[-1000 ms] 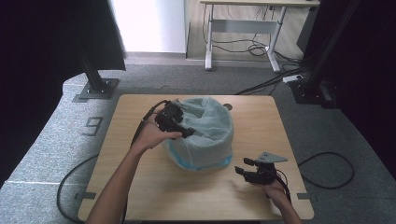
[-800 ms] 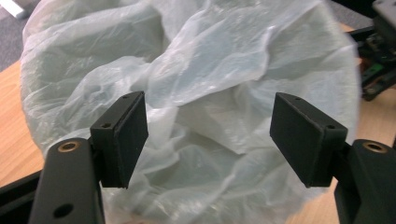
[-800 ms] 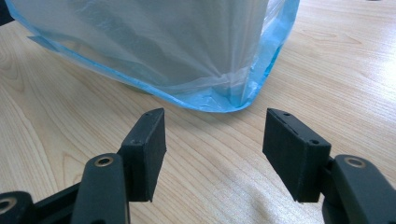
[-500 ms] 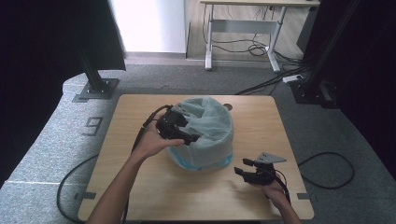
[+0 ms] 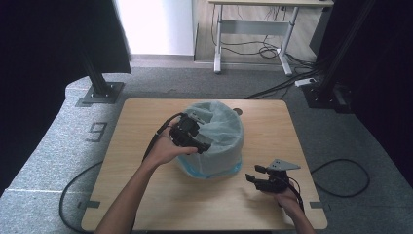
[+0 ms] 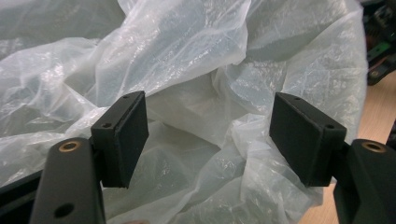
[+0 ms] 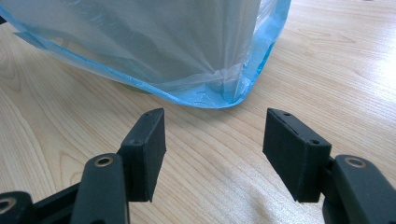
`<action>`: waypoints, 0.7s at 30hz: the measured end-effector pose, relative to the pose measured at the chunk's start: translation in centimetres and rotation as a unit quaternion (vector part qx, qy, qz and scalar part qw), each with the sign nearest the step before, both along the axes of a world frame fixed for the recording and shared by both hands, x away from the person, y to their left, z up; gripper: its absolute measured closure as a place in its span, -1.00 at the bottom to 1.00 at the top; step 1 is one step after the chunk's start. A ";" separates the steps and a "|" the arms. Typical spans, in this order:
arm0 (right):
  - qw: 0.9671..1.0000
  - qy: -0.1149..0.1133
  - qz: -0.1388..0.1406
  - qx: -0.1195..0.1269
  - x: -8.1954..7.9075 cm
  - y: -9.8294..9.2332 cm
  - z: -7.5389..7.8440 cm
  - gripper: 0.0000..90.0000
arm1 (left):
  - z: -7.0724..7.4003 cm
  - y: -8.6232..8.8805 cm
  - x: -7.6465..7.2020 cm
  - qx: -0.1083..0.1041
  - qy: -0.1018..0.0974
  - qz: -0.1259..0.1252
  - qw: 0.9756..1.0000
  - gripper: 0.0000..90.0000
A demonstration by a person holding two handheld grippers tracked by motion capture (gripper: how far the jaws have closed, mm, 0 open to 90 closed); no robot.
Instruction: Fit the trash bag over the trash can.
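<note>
Now the left tongs [image 5: 202, 145] sit over the near-left rim of the bin [image 5: 214, 163], a round tub lined with a thin translucent bag [image 5: 219, 129] that stands at the middle of the desk [image 5: 146, 195]. Compared with a second ago, the left hand [image 5: 168, 148] has crept a little further across the bin's rim, toward its middle. In the left gripper view these tongs [image 6: 210, 135] are spread wide, with crumpled folds of the bag [image 6: 187, 70] bunched between and behind the two pads; neither pad presses on the film, so nothing is pinched.

Across the bin itself nothing has shifted: it stands in the same spot, with the blue hem of the bag [image 7: 205, 100] draped down its wall and resting on the wood.

Right of the bin and nearer the person, the right tongs [image 5: 253, 174] rest low over the desk, well apart from the bin's foot, and they have not moved since the earlier pictures. In the right gripper view these tongs [image 7: 212, 140] are also spread, empty, pointing at the bag's lower corner with bare desk [image 7: 327, 70] between.
</note>
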State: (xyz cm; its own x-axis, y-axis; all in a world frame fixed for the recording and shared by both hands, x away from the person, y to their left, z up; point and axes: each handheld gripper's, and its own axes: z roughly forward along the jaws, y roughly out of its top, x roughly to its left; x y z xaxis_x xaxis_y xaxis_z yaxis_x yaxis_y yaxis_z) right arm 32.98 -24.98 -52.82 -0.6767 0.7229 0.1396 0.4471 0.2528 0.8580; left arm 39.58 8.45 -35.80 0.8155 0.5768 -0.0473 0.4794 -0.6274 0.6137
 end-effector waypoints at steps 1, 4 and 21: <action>1.000 0.000 0.000 0.000 0.0 0.0 0.0 -0.15 | 0.1 0.2 -0.1 -0.006 -0.003 0.001 1.000 -0.38; 1.000 0.000 0.000 -0.001 0.0 0.0 0.0 -0.16 | 0.5 0.9 -0.3 -0.031 -0.015 0.010 0.999 -0.39; 1.000 0.002 0.000 -0.001 -0.1 0.1 -0.1 -0.16 | 1.9 4.2 -3.1 -0.096 -0.067 0.031 0.993 -0.39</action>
State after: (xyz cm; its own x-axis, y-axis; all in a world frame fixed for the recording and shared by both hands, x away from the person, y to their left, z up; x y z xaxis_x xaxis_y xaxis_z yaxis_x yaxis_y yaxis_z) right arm 32.88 -24.88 -52.91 -0.6757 0.7235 0.1413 0.4504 0.2534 0.8561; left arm 36.44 12.62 -33.89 0.7847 0.6174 -0.0556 0.4203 -0.4640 0.7797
